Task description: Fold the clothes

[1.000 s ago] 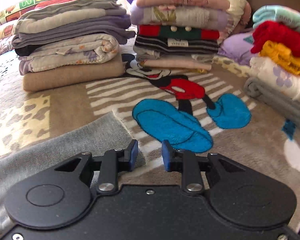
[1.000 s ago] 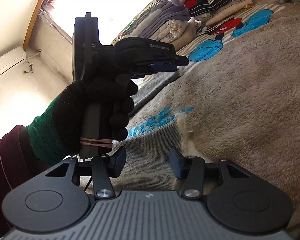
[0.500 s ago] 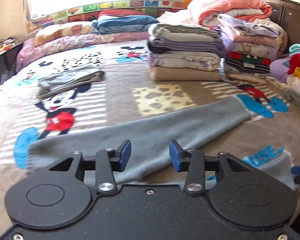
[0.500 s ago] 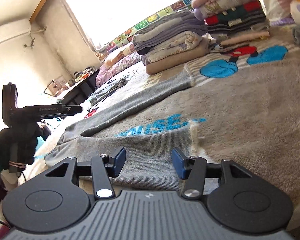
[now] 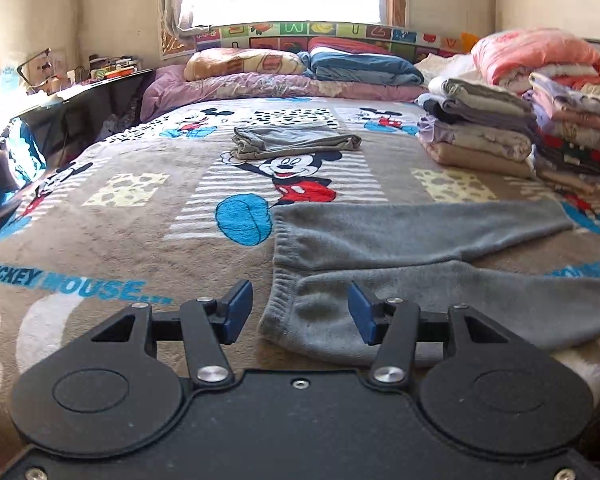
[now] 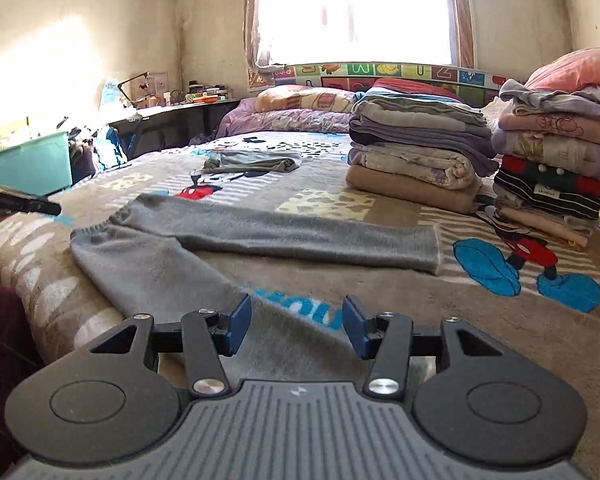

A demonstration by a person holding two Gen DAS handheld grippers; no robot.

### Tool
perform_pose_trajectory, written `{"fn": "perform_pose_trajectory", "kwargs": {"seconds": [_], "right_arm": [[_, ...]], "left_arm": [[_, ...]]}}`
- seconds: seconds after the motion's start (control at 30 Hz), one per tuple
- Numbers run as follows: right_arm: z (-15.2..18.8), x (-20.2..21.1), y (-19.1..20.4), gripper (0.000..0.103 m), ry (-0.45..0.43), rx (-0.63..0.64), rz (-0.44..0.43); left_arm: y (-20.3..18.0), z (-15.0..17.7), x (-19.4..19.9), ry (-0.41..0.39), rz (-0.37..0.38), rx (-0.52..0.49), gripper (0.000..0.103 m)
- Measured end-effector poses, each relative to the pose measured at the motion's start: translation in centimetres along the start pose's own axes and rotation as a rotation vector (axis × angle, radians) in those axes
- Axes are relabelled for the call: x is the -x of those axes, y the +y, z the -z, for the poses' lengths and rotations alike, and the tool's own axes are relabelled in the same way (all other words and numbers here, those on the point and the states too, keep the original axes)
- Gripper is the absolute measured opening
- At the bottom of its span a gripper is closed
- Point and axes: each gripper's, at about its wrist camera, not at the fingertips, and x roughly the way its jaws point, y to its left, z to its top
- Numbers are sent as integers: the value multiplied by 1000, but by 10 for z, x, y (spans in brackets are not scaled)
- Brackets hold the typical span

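Grey pants [image 5: 400, 232] lie flat on the Mickey Mouse blanket [image 5: 120, 216], their legs running off to the right. In the left wrist view my left gripper [image 5: 300, 310] hovers at the waistband end. Its jaws are opening, the near waistband corner lies below and between them, and the pads do not press on it. In the right wrist view the same grey pants [image 6: 284, 236] stretch across the bed. My right gripper [image 6: 296, 322] is open just above the near leg, holding nothing.
Two tall stacks of folded clothes [image 6: 412, 156] [image 6: 552, 168] stand at the right of the bed. A small folded grey garment [image 5: 296, 142] lies farther up the bed. Pillows [image 5: 244, 64] line the head. A teal bin [image 6: 32, 168] and a desk stand left.
My left gripper swung away from the stacks to the waistband end of the grey pants and its jaws widened. The right view rolled level and rose; the gloved left hand left its centre.
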Motion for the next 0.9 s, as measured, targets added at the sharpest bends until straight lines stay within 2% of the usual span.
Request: {"fn": "perform_pose_trajectory", "kwargs": {"seconds": [0.07, 0.17, 0.2, 0.27, 0.43, 0.57, 0.63, 0.67, 0.73, 0.77, 0.83, 0.9], "right_arm": [[-22, -23, -16, 52, 14, -113, -54], [-50, -61, -31, 52, 22, -216, -117], [-58, -76, -38, 52, 23, -274, -151], [-68, -104, -55, 52, 25, -406, -194], [-63, -166, -82, 54, 14, -693, -284], [-43, -207, -89, 59, 32, -915, -384], [-31, -220, -92, 57, 27, -1009, -376], [-27, -219, -97, 56, 9, -1034, -341], [-18, -217, -108, 46, -28, -1084, -269], [-14, -215, -114, 44, -46, -1108, -233], [-13, -208, -130, 45, -98, -1154, -171], [-18, -204, -146, 45, -86, -1158, -89]], "left_arm": [[-3, -8, -4, -20, 63, 62, 51], [3, -17, -21, -28, 221, 298, 51], [7, -19, -33, -20, 276, 398, 51], [8, -24, -56, -13, 349, 535, 52], [-3, -30, -131, 86, 450, 703, 52], [-8, -23, -180, 155, 476, 824, 52], [-7, -20, -194, 169, 467, 847, 52], [-5, -19, -199, 169, 468, 861, 52], [3, -20, -204, 164, 477, 892, 52], [8, -20, -205, 161, 474, 898, 52], [15, -24, -206, 160, 448, 887, 52], [21, -28, -207, 160, 416, 874, 52]]}}
